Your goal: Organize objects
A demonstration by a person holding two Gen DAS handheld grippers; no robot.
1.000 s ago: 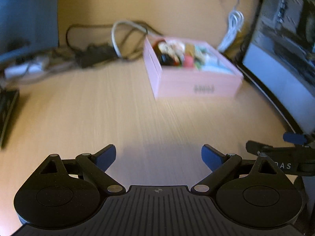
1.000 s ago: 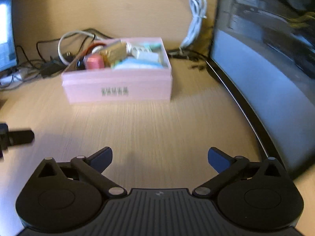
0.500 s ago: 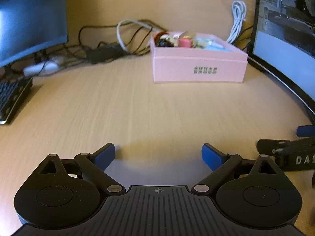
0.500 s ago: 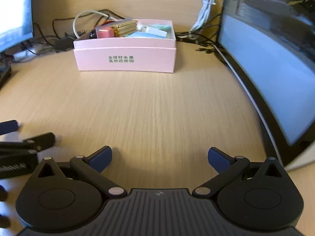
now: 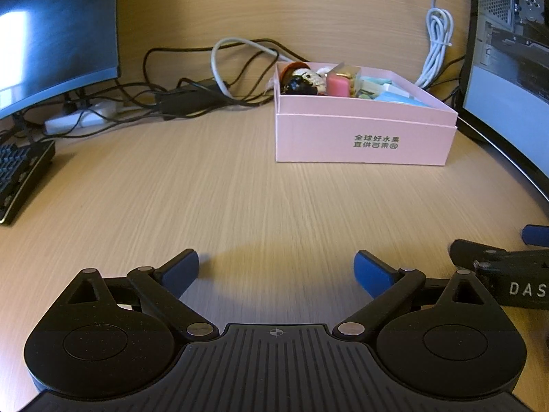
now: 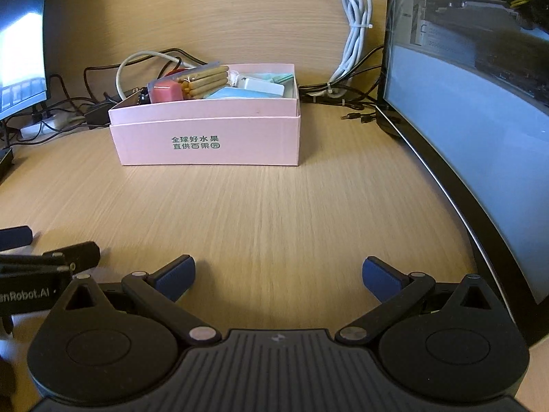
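A pink cardboard box (image 5: pixel 363 137) (image 6: pixel 206 137) stands at the back of the wooden desk, filled with several small items: a pink block (image 5: pixel 338 84) (image 6: pixel 166 93), a skull-like figure (image 5: pixel 305 80), a bundle of tan sticks (image 6: pixel 206 80), a white adapter (image 6: pixel 260 86) and light-blue packets. My left gripper (image 5: pixel 276 271) sits low over bare desk well in front of the box, open, nothing between its fingers. My right gripper (image 6: pixel 278 274) is likewise open and empty, beside the left one. Each gripper shows at the edge of the other's view.
A curved monitor (image 6: pixel 480 137) runs along the right side, another monitor (image 5: pixel 51 34) stands at the back left. Tangled black and white cables (image 5: pixel 192 82) and a power strip (image 5: pixel 73 122) lie behind the box. A keyboard (image 5: pixel 20 175) sits at the left edge.
Both grippers have pulled back and lowered away from the box, so it now appears farther off and more side-on. Both stay open and empty throughout.
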